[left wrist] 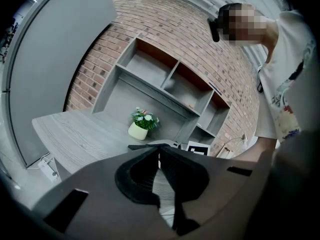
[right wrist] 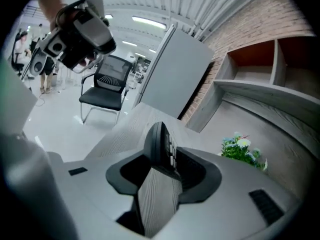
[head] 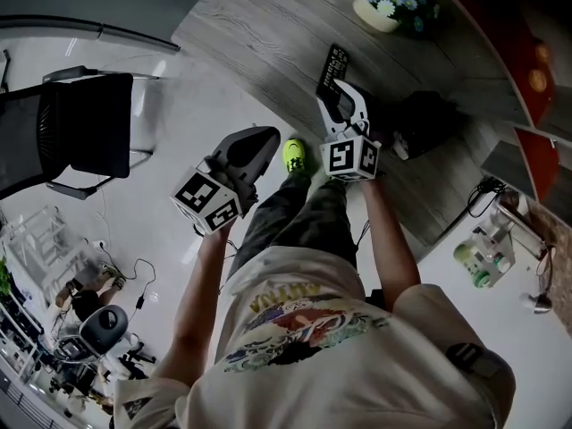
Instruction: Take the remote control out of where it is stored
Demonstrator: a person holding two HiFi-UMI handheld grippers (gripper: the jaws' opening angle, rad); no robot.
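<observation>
The black remote control (head: pixel 333 66) sticks out over the grey wooden table (head: pixel 259 34), its near end between the jaws of my right gripper (head: pixel 339 94). In the right gripper view the remote control (right wrist: pixel 159 140) stands on edge with its buttons facing right, and my right gripper (right wrist: pixel 162 158) is shut on its lower end. My left gripper (head: pixel 266 136) hangs lower left, off the table's edge above the floor. Seen in its own view, my left gripper (left wrist: pixel 160 152) is shut with nothing in it; only a thin slit shows between the jaws.
A white pot of flowers (head: pixel 386 5) stands further along the table, beyond the remote. A dark object (head: pixel 431 119) lies on the table to the right. Wall shelves (left wrist: pixel 170 81) rise behind the table. A black chair (head: pixel 85 128) stands on the floor at left.
</observation>
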